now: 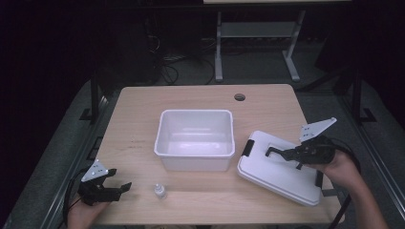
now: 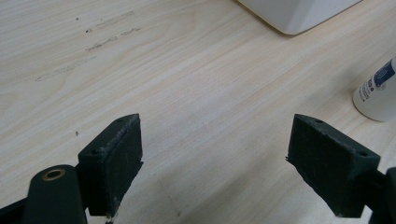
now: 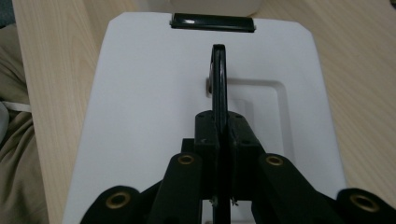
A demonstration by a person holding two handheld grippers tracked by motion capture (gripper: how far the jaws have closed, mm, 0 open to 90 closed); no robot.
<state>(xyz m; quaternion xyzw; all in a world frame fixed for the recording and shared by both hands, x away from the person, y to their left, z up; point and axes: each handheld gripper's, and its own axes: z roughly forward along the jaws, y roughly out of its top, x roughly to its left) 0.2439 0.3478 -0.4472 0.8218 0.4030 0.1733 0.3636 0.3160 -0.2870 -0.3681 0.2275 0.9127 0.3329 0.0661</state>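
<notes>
- The right gripper [image 1: 282,153] sits over the white lid [image 1: 282,174], which lies flat on the table [image 1: 138,109] to the right of the white tub [image 1: 195,140].
- In the right gripper view its jaws are pressed together on the lid's thin black handle [image 3: 219,79]; the handle stands on edge between the pads and runs forward out of them along the lid's middle.
- The handle rises from a shallow sunken panel in the lid's top, and the lid's far edge carries a black latch [image 3: 212,22].
- In the high view a second black clip shows on the lid's right edge, near the person's right hand [image 1: 341,164].
- The lid's near left corner lies just beside the tub; whether the two touch cannot be told.
- The left gripper [image 1: 112,183] rests low at the table's near left corner, held in the person's left hand [image 1: 81,212].
- Its jaws stand wide apart, with bare wood between the two pads [image 2: 119,158] and nothing held or touched by them.
- A small white bottle [image 1: 160,192] stands upright on the table just to the right of the left gripper, apart from its jaws and in front of the tub.
- The tub stands open-topped in the middle of the table.
</notes>
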